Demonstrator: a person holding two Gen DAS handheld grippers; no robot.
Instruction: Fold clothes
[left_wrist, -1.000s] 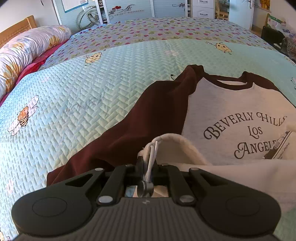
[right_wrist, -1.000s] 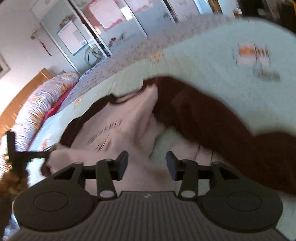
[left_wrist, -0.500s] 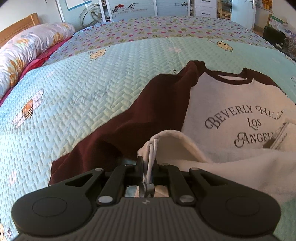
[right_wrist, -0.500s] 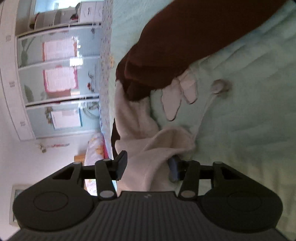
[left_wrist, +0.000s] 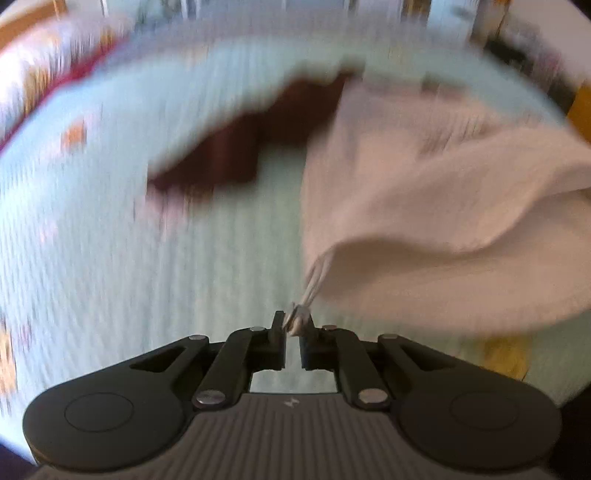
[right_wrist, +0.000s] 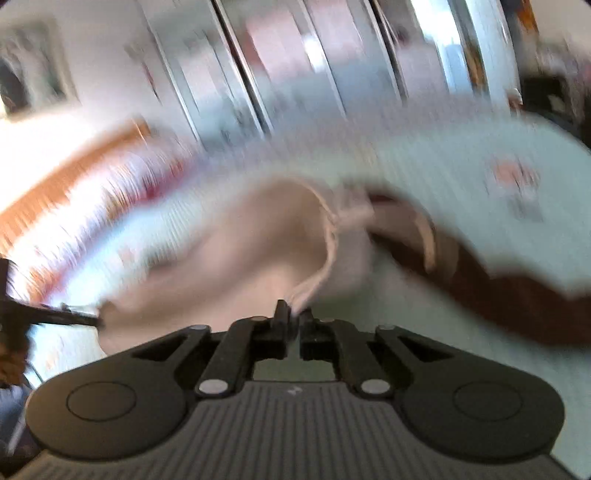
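we saw both views badly blurred. the left claw (left_wrist: 293, 325) was clenched on the hem of the pale sweatshirt (left_wrist: 424, 206), which hung lifted above the mint bedspread (left_wrist: 92, 240). the right claw (right_wrist: 293, 314) pinched another edge of the same garment, its dark maroon sleeve (right_wrist: 517, 299) trailing to the right across the bed. wardrobe doors (right_wrist: 295, 74) stood behind.

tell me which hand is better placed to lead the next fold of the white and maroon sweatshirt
Neither clearly. Left tool and right tool each pinch the hem of the white and maroon cotton sweatshirt, lifted over the mint quilted bedspread; probably both carry it together.
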